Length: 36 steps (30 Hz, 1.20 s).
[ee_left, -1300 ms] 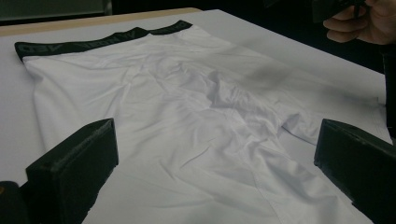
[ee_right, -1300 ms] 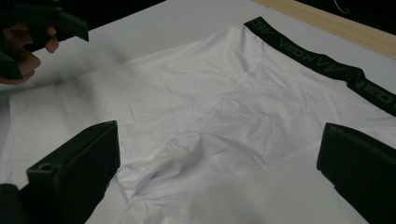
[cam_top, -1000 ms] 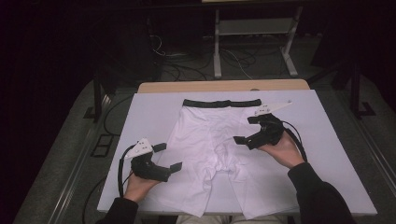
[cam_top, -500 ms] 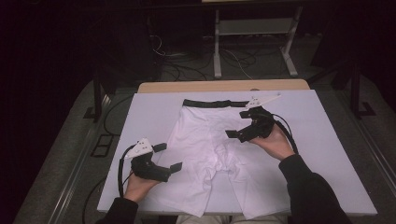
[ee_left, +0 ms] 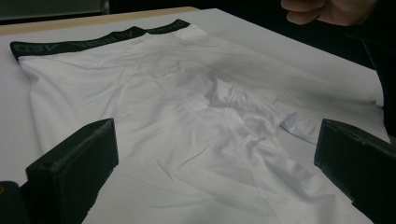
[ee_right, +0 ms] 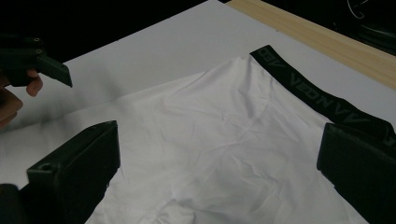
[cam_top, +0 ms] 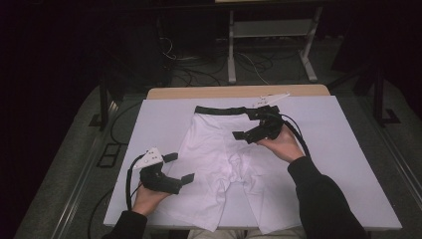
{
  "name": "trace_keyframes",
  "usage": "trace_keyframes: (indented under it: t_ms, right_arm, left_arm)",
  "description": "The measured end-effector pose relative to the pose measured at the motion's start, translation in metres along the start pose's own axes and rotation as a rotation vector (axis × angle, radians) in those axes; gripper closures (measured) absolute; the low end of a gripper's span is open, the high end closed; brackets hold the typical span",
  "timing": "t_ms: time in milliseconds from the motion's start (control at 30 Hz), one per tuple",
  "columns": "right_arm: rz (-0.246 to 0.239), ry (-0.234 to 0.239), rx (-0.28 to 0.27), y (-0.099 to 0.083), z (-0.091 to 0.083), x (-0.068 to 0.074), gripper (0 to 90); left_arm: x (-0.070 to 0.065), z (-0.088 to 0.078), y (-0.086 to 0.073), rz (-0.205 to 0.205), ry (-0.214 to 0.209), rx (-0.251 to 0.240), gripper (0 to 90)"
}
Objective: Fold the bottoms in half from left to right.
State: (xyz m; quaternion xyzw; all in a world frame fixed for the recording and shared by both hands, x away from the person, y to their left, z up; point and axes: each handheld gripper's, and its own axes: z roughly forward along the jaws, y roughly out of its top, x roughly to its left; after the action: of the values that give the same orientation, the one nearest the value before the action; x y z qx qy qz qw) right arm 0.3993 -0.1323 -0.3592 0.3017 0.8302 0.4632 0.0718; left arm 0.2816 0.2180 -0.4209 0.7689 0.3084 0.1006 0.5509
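White shorts lie flat on the counter. My left hand-held gripper and right hand-held gripper are both wide open, holding nothing.

Dark lettering is woven along the black waistband just beyond the right jaws; only "VV" is legible, the rest indistinct.

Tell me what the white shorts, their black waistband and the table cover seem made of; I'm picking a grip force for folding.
White shorts: thin, smooth knit, probably a stretch synthetic or cotton blend; fine soft creases, slight sheen. Black waistband: looks like woven elastic, matte, with tone-on-tone lettering. Table cover: flat, matte white sheet, perhaps foam board or paper; its material is unclear. A wooden-looking table edge shows behind it.
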Motion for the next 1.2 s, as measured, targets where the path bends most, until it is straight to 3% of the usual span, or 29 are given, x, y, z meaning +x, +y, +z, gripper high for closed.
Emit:
trace_keyframes:
  t_ms: [833,1200]
  right_arm:
    - [0.002,-0.016,0.02,0.028,0.032,-0.018,0.0]
    - [-0.013,-0.003,0.021,0.046,0.055,-0.013,0.0]
  left_arm:
    - [0.002,-0.001,0.0,-0.013,0.001,-0.004,0.0]
    - [0.002,-0.001,0.0,-0.016,-0.001,-0.007,0.0]
